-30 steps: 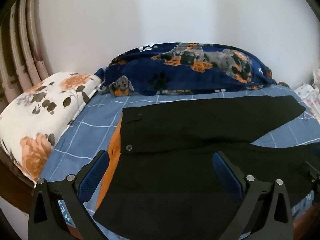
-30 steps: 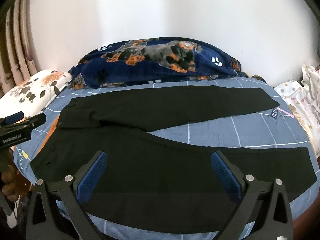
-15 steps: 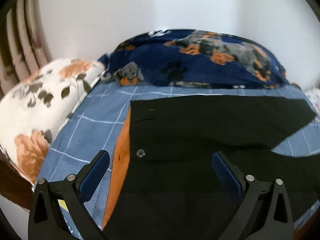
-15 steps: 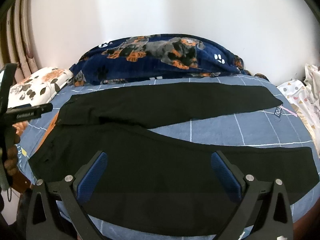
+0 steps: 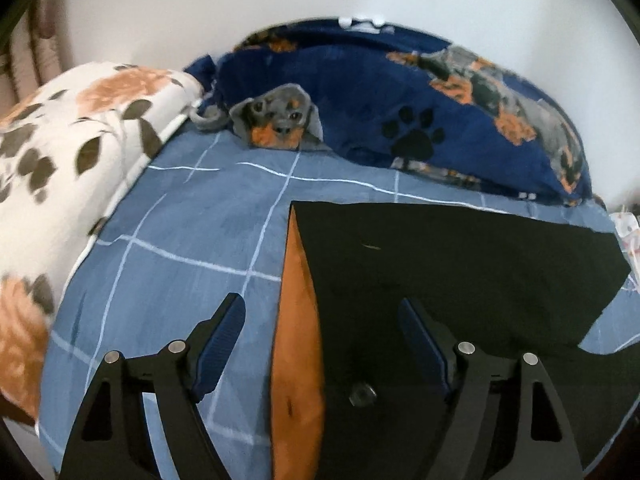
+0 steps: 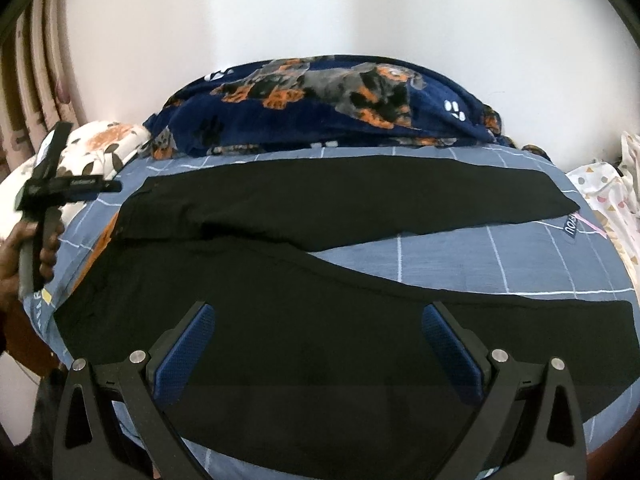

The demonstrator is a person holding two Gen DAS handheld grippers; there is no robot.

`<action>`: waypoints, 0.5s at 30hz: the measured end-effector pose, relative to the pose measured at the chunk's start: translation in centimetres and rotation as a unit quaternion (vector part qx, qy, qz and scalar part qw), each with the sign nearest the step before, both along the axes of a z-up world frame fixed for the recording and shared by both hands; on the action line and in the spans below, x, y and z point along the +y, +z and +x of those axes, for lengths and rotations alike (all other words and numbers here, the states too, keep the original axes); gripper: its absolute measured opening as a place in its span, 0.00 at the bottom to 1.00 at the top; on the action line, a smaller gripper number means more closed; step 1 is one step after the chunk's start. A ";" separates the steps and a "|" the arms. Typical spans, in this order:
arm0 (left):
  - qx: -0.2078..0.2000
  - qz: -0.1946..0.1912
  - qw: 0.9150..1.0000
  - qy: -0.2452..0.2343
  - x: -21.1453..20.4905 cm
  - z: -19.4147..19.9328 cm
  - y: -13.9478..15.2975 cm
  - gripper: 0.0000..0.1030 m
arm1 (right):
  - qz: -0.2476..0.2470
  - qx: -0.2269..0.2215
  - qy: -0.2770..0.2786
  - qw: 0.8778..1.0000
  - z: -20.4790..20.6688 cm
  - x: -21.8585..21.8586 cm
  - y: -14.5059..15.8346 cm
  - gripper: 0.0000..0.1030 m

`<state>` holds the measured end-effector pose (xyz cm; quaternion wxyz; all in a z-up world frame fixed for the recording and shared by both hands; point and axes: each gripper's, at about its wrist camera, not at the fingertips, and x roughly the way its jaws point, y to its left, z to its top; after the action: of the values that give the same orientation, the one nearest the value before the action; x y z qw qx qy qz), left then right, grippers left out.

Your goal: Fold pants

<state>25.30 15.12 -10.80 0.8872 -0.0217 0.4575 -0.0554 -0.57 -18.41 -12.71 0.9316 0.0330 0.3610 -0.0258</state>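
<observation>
Pants point(image 6: 312, 332), black and flat, lie spread across the checked bed point(image 6: 460, 256), legs fanned apart toward the right, waist at the left with an orange lining point(image 5: 298, 360) and a button point(image 5: 361, 394) showing. The left gripper point(image 5: 320, 336), jaws apart and just narrowing around the waist edge without pinching it, could catch the sheet too or only one layer, dragging the pants askew. The right gripper point(image 6: 318, 344) hangs wide apart and empty over the near leg.

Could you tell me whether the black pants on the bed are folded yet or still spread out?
Spread out. The pants lie flat on the bed, both legs apart in a V with bedsheet between them.
</observation>
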 end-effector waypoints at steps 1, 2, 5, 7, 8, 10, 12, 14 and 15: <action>0.009 -0.002 1.000 -0.006 0.3 1.0 -0.5 0.77 | 0.000 0.003 0.001 1.000 0.2 0.1 -0.1 1.00; 0.015 -0.006 1.000 -0.012 0.5 2.1 -1.0 0.77 | 0.000 0.006 0.003 1.000 0.5 0.3 -0.3 1.00; 0.025 0.004 1.000 -0.009 1.1 4.5 -2.2 0.73 | -0.001 0.016 0.005 1.000 1.0 0.5 -0.7 1.00; 0.036 -0.010 0.999 -0.012 1.7 5.9 -3.0 0.58 | -0.002 0.021 0.004 1.000 1.4 0.5 -0.9 1.00; 0.046 -0.018 0.999 -0.014 1.9 6.6 -3.5 0.53 | -0.001 0.023 0.004 1.000 1.4 0.5 -1.0 1.00; 0.061 -0.033 0.997 -0.015 2.3 7.9 -4.3 0.53 | -0.001 0.029 0.002 1.000 1.6 0.4 -1.2 1.00; 0.063 -0.033 0.997 -0.017 2.4 8.7 -4.7 0.53 | 0.003 0.037 -0.001 0.999 1.9 0.3 -1.6 1.00; 0.065 -0.042 0.997 -0.028 2.3 9.3 -4.8 0.53 | 0.007 0.045 -0.002 0.999 2.2 0.3 -1.9 1.00; 0.065 -0.043 0.996 -0.034 2.1 9.5 -4.9 0.53 | 0.007 0.046 -0.002 0.999 2.2 0.4 -2.0 1.00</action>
<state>34.81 17.23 -15.66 0.8514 -0.0478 0.5120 -0.1039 1.64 -18.04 -14.66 0.9136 0.0389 0.4038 -0.0263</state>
